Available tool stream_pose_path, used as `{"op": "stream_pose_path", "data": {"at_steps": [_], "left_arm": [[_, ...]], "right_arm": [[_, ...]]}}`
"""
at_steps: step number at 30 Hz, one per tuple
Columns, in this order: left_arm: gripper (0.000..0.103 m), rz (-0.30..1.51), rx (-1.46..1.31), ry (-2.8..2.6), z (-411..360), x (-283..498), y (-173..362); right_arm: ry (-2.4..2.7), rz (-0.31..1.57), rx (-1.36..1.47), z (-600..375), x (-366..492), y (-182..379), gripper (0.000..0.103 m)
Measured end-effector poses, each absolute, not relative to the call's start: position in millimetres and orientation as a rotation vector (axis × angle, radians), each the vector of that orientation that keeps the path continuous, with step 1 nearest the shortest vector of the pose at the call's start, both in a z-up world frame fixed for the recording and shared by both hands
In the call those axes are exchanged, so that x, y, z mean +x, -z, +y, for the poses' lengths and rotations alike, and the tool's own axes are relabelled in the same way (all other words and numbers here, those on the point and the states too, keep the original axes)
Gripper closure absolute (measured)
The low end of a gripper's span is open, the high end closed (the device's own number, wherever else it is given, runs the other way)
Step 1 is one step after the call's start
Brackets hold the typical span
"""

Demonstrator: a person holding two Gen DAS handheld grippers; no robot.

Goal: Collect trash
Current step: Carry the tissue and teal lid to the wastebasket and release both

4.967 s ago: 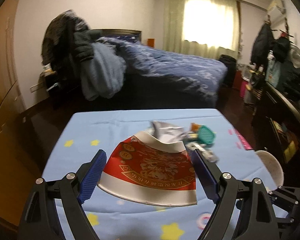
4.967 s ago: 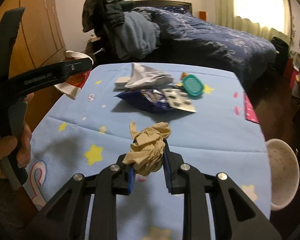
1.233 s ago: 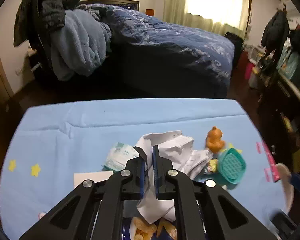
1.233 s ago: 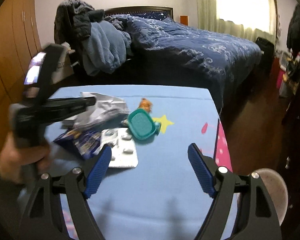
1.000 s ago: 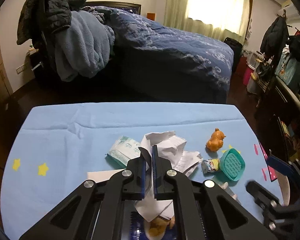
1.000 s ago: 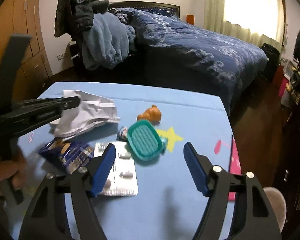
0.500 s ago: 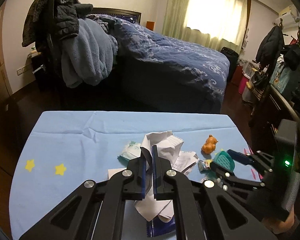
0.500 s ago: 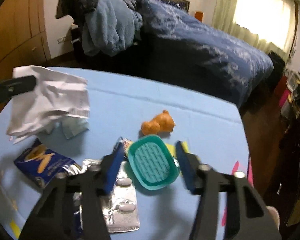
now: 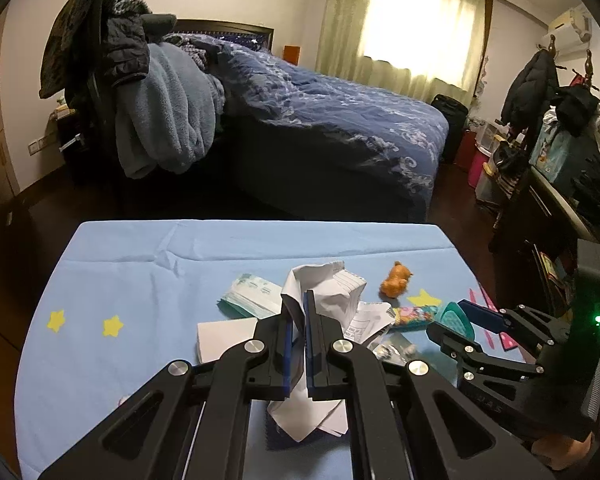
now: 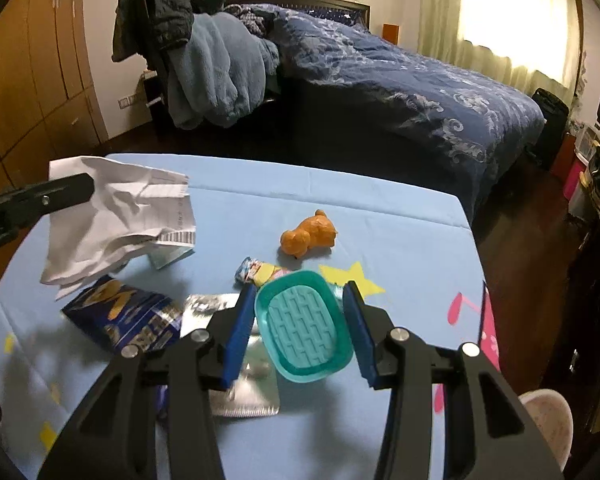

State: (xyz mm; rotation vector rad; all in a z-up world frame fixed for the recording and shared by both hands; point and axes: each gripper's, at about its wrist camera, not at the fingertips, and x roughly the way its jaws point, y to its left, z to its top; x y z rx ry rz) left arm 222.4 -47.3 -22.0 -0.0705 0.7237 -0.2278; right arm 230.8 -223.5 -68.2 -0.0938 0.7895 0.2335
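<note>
My left gripper [image 9: 297, 304] is shut on a crumpled white paper [image 9: 332, 292] and holds it above the blue tablecloth [image 9: 132, 280]; the paper also shows in the right wrist view [image 10: 116, 216]. My right gripper [image 10: 300, 300] is open, its fingers either side of a teal plastic lid [image 10: 304, 324], close to its edges. Under and beside the lid lie a silver pill blister [image 10: 208, 308], a blue snack bag [image 10: 128, 316] and a small candy wrapper [image 10: 260, 270].
An orange toy bear [image 10: 310, 236] lies beyond the lid. A tissue pack [image 9: 250, 300] and a white card [image 9: 220, 336] lie left of the paper. A bed [image 9: 320, 120] stands behind the table. A white bin [image 10: 548, 412] sits on the floor at right.
My right gripper moved down and forward and narrowed around the teal lid. My left gripper lifted the white paper higher and pulled back a little.
</note>
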Motion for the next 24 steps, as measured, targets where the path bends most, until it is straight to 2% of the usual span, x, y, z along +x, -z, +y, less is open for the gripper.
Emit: {"op": "stream_pose_path", "data": {"at_steps": [11,24], "left_arm": [[0.098,0.689,-0.043,0.329,-87.6,174.4,0.9],[0.097,0.681,0.028,0.566,-192.7,133.7,-7.4]], "right_arm": [[-0.232,0.725,0.027,-263.9,149.8,39.4,0.057],[0.036,0.629,0.124,-381.2,48.6,21.1,0.057]]}}
